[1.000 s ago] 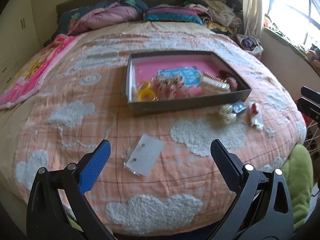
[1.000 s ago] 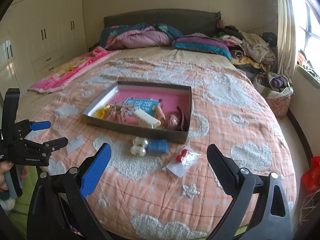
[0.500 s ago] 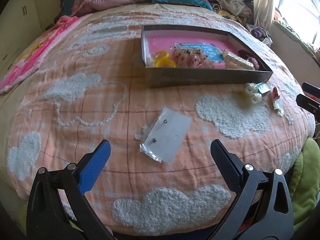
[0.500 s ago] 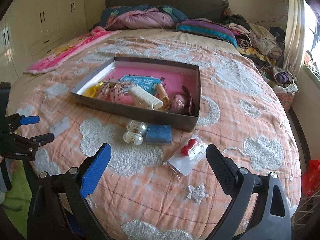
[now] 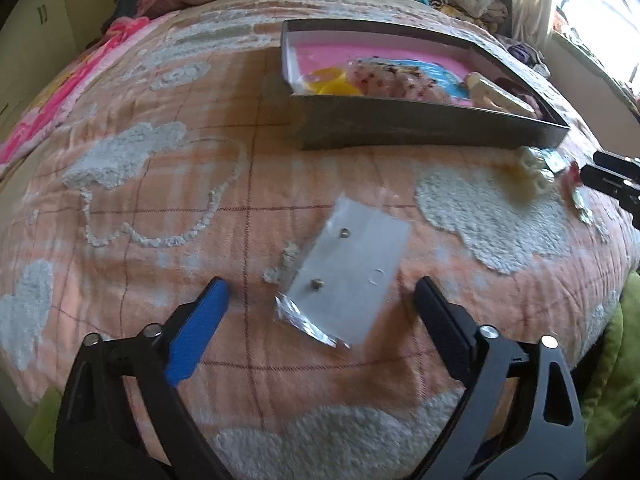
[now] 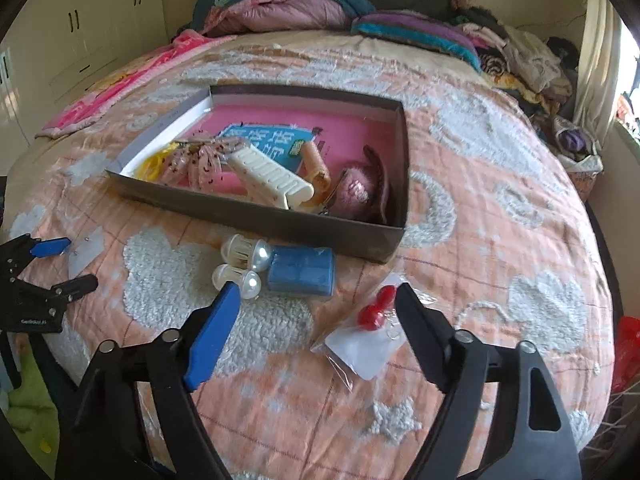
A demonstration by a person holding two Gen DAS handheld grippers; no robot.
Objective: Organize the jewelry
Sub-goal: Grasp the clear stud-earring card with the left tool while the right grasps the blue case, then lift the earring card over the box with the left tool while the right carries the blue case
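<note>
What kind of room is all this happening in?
Most likely a bedroom: everything lies on a bed with a peach cloud-patterned quilt, pillows and folded bedding sit at its head, and built-in wardrobes line the wall.

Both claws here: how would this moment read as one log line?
left claw: open over earring card | right claw: open over red earring packet | box: nothing added yet

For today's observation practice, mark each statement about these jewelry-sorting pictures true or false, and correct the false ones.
1. The left claw is open around the earring card. True.
2. The right claw grips the red earring packet. False: it is open and holds nothing.
3. The blue case lies inside the box. False: it lies on the bedspread, outside the near wall.
4. The white hair clip lies inside the box. True.
</note>
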